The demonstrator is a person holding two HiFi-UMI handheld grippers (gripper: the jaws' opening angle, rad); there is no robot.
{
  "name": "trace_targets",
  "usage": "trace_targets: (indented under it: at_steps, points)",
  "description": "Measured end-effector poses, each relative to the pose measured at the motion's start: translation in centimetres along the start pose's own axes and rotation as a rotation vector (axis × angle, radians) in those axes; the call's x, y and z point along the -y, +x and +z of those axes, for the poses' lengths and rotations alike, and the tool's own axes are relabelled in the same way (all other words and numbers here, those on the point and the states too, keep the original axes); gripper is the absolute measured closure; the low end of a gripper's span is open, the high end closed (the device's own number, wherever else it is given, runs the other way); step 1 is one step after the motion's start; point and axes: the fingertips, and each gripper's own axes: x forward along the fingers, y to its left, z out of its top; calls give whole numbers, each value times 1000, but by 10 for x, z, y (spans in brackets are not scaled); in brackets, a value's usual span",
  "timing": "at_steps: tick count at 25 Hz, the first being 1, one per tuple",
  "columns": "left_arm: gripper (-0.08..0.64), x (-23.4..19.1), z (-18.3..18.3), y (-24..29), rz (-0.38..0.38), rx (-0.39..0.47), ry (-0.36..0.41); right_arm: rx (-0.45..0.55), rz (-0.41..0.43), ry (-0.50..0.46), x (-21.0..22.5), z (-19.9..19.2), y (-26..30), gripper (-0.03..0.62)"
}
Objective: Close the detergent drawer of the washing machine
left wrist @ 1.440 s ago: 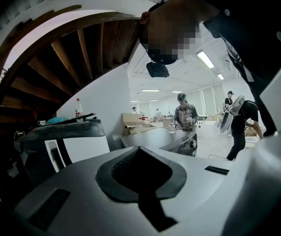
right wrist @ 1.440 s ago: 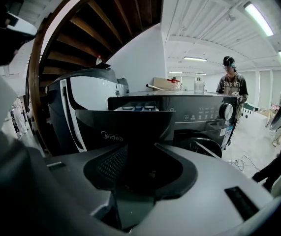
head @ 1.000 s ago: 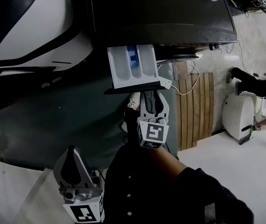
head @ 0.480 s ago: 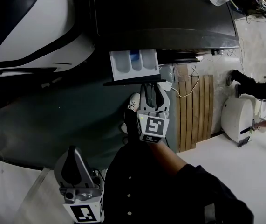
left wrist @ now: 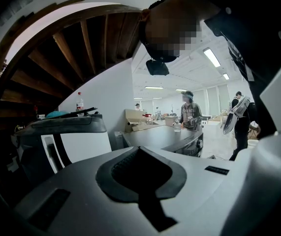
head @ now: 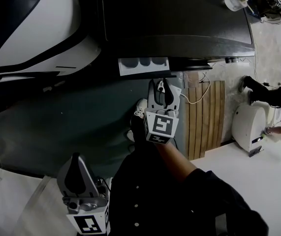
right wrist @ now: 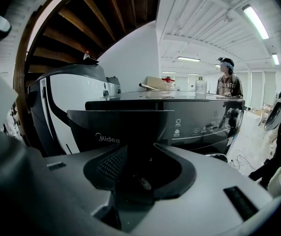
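The white detergent drawer (head: 143,66) sticks a short way out of the dark washing machine (head: 174,18). Only a narrow strip of its compartments shows. My right gripper (head: 161,82) points at the drawer's dark front panel (right wrist: 115,132), with its tips right at the panel. Its jaws have just been closing a little; they stand open with nothing between them. My left gripper (head: 76,157) hangs low at the left, far from the drawer and holding nothing. In the left gripper view its grey body (left wrist: 140,181) fills the lower frame, so the set of its jaws is hidden.
A large white-and-dark appliance (head: 37,33) stands left of the washer. Right of it are a wooden slatted board (head: 206,117) and a white device (head: 248,122) on the floor. A cup (head: 236,1) sits on the washer's top. A person (right wrist: 227,80) stands behind the machine.
The drawer has slid most of the way into the machine, and my right gripper has moved toward the washer with it. My left gripper has stayed put.
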Motion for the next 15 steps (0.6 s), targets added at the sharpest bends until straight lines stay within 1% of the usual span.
trace_targets:
  at_steps: [2,5,11,15]
  points:
    - [547,-1,0,3,0,-1,-4,-4,10,17,-1,1,5,422]
    - [546,-3,-1,7,6,-10,-11,-16,4,-2,1,6,12,422]
    - [546,-7,-6,13,11,-24,-21,22,1,-1,-1,15,30,419]
    - [546,-9,-7,15,15,-30,-20,12,-17,-7,0,18,39,419]
